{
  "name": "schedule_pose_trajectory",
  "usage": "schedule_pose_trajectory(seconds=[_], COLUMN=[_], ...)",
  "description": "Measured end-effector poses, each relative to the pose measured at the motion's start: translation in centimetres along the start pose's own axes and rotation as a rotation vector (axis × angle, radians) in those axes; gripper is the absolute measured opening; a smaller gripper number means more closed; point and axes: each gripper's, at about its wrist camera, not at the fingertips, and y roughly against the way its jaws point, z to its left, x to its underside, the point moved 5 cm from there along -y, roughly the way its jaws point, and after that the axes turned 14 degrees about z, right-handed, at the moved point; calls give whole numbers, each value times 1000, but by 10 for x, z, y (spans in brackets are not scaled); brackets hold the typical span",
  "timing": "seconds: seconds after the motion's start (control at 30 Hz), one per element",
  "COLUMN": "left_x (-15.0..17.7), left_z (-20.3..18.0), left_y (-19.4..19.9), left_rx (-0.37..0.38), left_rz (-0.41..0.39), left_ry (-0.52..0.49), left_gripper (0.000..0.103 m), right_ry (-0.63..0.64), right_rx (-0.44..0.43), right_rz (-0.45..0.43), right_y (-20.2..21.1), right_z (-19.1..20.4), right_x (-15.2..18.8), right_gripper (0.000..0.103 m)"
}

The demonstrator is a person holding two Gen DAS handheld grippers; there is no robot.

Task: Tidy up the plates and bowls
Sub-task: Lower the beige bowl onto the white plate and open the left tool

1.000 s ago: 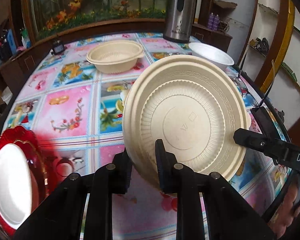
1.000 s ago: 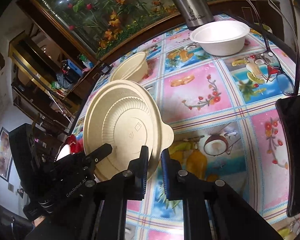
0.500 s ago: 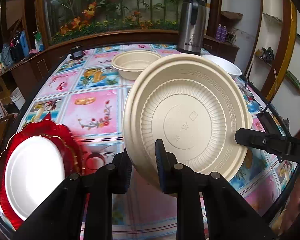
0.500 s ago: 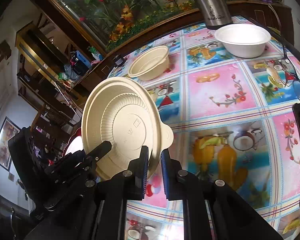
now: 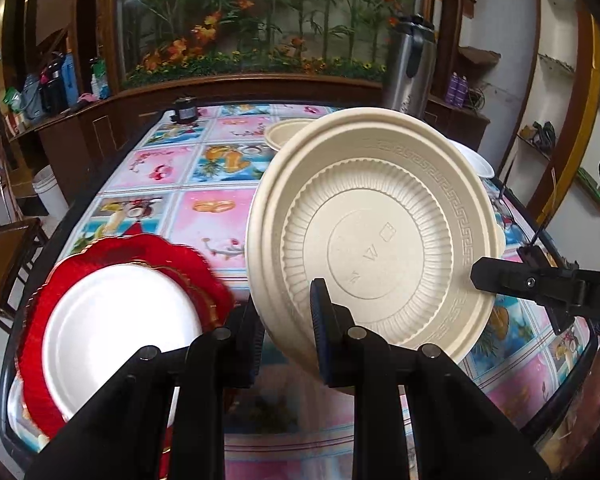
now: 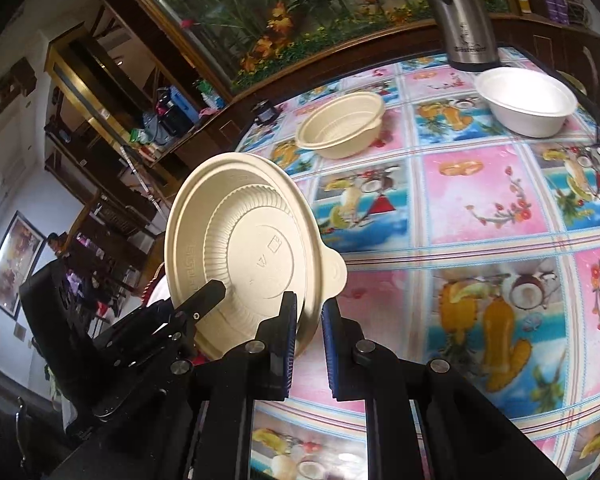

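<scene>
Both tongs grip one beige bowl [image 5: 374, 236], held tilted above the table [image 5: 220, 216]. The left tongs [image 5: 286, 328] pinch its rim at the frame's lower centre. The right tongs [image 6: 309, 332] clamp its opposite rim, right of centre.

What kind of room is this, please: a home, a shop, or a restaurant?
Probably a home dining room, though a small eatery is possible. A table under a fruit-print cloth, a steel thermos, and a large planted display behind glass suggest it.

I see a matt beige pulp-fibre bowl [image 5: 380, 236], ribbed with an embossed rim. Glossy printed plastic tablecloth [image 6: 480, 200]. Brushed steel thermos [image 6: 466, 20]. Matt white foam plate [image 5: 116, 328] on a shiny red platter [image 5: 140, 246]. Matt black plastic fingers [image 5: 324, 320].
</scene>
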Motion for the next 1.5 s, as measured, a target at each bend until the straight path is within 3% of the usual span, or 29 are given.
schedule_pose_trajectory(seconds=[0.33,0.53,0.7,1.13,1.5], left_x=[15,33,45,52,51], left_z=[66,114,139,157,168], left_y=[38,42,32,18,37], left_rx=[-32,-71,-91,-86,-76], left_rz=[-42,-17,22,68,16], left_ry=[112,206,257,320,368], left_gripper=[19,19,19,19,19], right_ry=[73,106,121,87,90], right_rx=[-143,-230,-251,-250,-275], right_rz=[114,229,297,362,348], right_y=[-24,-61,-88,-117,-101], right_z=[60,100,118,124,115], right_x=[-7,-6,-1,0,-3], right_gripper=[13,13,14,16,22])
